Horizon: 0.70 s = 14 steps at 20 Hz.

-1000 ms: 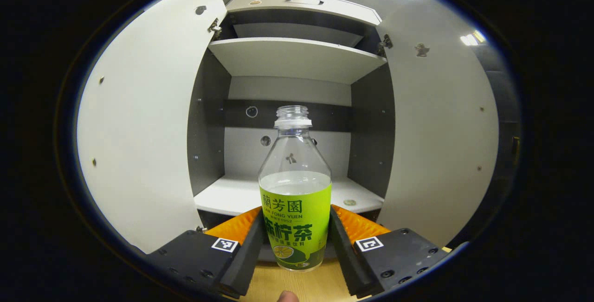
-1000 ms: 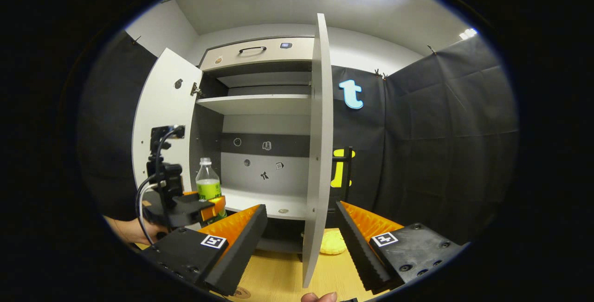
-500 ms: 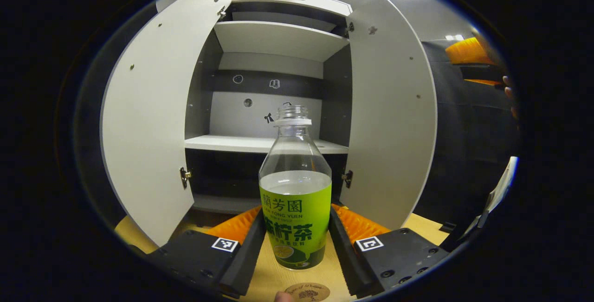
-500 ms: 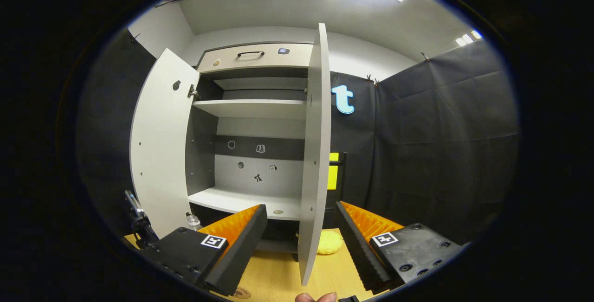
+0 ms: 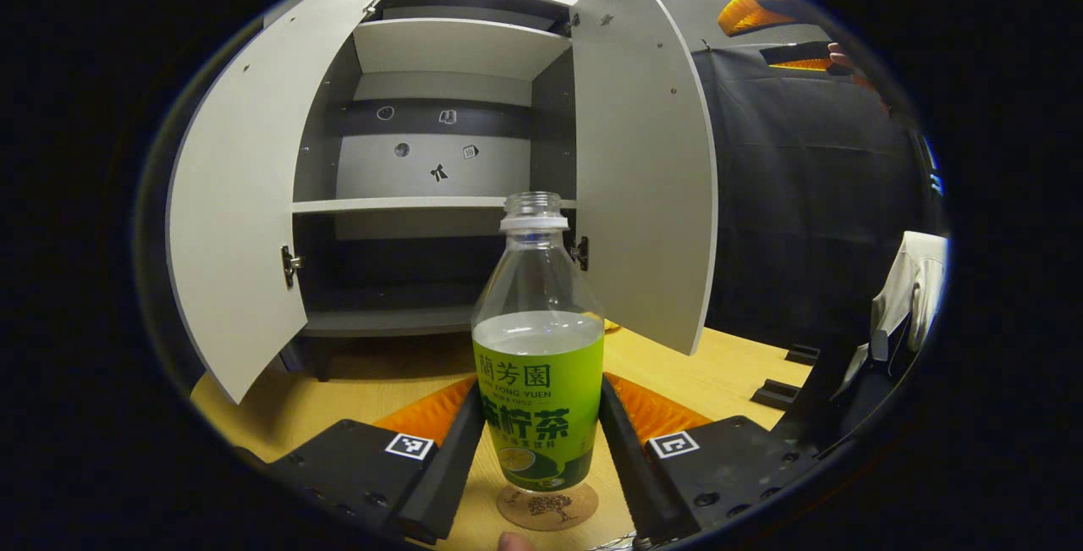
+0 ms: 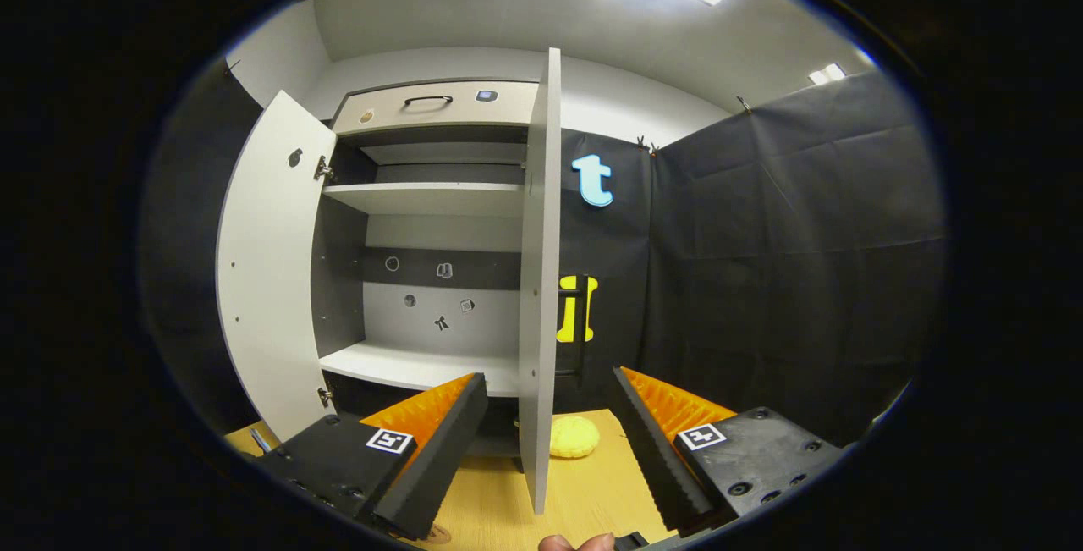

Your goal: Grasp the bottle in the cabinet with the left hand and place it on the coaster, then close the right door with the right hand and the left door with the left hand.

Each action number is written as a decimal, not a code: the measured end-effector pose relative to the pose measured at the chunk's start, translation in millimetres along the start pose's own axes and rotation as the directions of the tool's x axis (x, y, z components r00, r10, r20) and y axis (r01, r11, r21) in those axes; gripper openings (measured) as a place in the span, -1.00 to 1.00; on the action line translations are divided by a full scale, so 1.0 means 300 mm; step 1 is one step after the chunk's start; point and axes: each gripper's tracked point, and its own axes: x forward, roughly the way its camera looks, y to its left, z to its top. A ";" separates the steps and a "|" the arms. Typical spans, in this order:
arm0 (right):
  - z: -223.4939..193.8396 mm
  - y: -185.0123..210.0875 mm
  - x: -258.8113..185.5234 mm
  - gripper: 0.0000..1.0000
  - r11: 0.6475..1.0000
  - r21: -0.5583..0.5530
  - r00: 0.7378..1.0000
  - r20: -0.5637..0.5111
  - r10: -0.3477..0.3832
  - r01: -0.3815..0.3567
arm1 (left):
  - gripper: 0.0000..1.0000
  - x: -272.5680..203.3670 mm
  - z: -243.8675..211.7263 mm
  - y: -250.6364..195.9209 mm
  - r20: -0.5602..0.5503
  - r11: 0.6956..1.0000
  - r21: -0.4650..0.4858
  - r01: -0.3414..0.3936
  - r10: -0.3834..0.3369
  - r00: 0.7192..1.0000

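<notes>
At lower centre of the left gripper view, the bottle [image 5: 539,382] is clamped by the left gripper [image 5: 539,437] above the coaster [image 5: 546,506]; the right gripper [image 6: 548,441] is held wide.

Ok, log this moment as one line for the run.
left gripper: shut on bottle | bottle: above coaster | right gripper: open, facing right door edge | both doors open

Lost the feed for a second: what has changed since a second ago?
The left gripper has carried the green-labelled bottle out of the cabinet and down over the round coaster on the wooden table. Unchanged: it stays shut on the bottle; the right gripper remains open at the right door; both doors remain open.
</notes>
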 end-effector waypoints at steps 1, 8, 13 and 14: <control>0.001 -0.010 -0.008 0.95 1.000 -0.005 1.000 -0.003 -0.014 0.014 | 0.55 0.004 -0.015 -0.001 0.002 1.000 -0.003 0.006 -0.006 1.000; 0.021 -0.050 -0.036 0.94 0.996 0.029 0.997 -0.022 -0.078 0.079 | 0.55 0.038 -0.065 0.019 0.033 0.999 0.019 0.034 -0.035 0.999; 0.019 -0.037 -0.033 0.94 0.997 0.020 0.996 -0.031 -0.079 0.079 | 0.56 0.047 -0.096 0.046 0.038 1.000 0.001 0.031 -0.031 0.999; 0.020 -0.031 -0.031 0.94 0.997 0.017 0.997 -0.032 -0.077 0.078 | 0.55 0.045 -0.107 0.051 0.035 1.000 -0.004 0.030 -0.030 0.999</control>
